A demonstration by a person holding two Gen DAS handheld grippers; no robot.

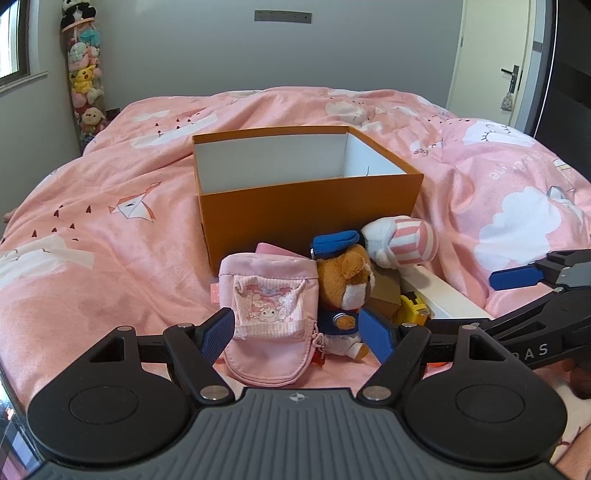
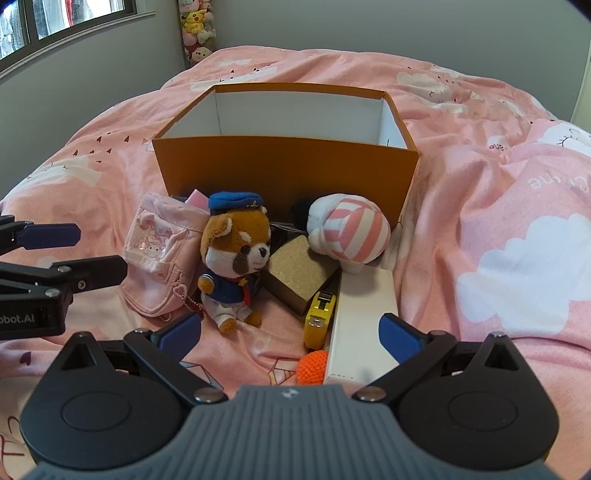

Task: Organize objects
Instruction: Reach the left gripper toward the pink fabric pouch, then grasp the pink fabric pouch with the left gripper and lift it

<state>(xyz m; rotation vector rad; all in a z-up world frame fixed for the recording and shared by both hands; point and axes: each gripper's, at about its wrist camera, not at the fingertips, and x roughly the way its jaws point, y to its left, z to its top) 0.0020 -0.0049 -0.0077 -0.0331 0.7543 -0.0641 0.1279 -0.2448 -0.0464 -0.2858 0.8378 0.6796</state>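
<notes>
Left-wrist view only: tall clear tube of plush toys [image 1: 84, 79] in the room corner seen whole; white door with dark handle [image 1: 511, 72] at right.
Right-wrist view only: orange crocheted ball [image 2: 312, 367]; gold glittery block [image 2: 300, 275] seen whole; window [image 2: 55, 18] at upper left.
Surface: pink quilt printed with white clouds [image 1: 110, 229], rumpled, on a bed; grey walls behind.
Container: open orange cardboard box with white inside [image 1: 310, 206], upright, nothing visible in it.
Objects: heaped just in front of the box; pink fabric pouch with cartoon print [image 1: 269, 306], brown plush in blue sailor cap [image 2: 236, 258], white plush with pink-striped part [image 2: 351, 232], yellow tape measure [image 2: 320, 317], long white carton [image 2: 364, 321].
Left gripper [image 1: 295, 328]: wide apart, pouch between the blue pads, not pressed.
Right gripper [image 2: 291, 332]: wide apart, holding nothing; white carton's near end by its right pad.
Obstruction: heap crowding the box's near wall.
</notes>
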